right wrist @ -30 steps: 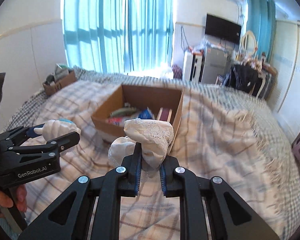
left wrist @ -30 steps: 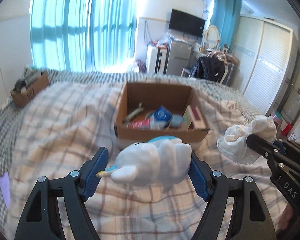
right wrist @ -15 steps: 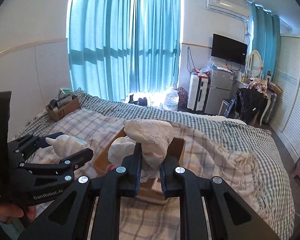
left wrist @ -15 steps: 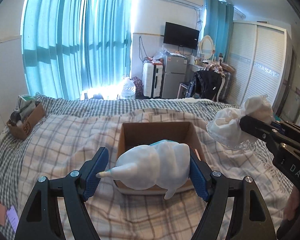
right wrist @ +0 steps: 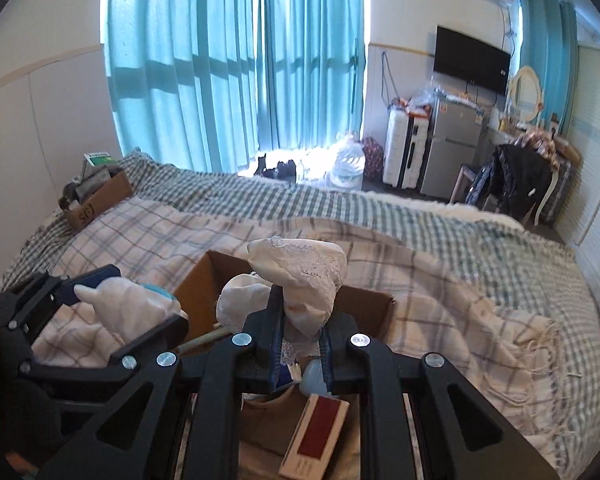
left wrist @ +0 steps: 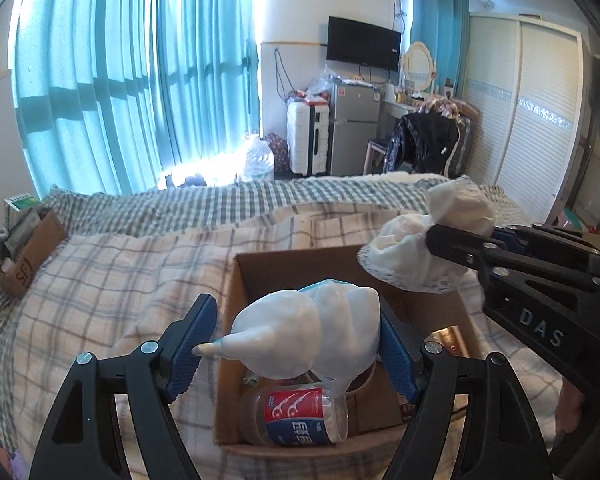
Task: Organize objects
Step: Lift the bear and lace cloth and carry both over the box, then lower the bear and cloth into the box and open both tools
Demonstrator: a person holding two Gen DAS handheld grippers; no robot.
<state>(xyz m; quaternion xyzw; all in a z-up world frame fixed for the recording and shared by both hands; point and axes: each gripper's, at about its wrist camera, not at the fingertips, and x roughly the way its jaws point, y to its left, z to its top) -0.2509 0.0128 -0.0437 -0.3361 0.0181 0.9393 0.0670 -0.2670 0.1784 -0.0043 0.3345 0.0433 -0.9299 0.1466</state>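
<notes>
Both grippers have travelled from short of the open brown cardboard box on the checked bed to above it, so release looks next: left gripper jaws clamp the white plush toy, right gripper jaws pinch the white lace cloth bundle.

Toy: looking smooth, matt white, soft plastic or rubber
Lace cloth: showing cream fabric, rough lacy edging
Box: appearing as matt brown cardboard
Jar: gleaming as clear glossy plastic, paper label
Bed cover: lying as soft woven checked cloth
Left gripper: showing matt black plastic, textured blue pads
</notes>
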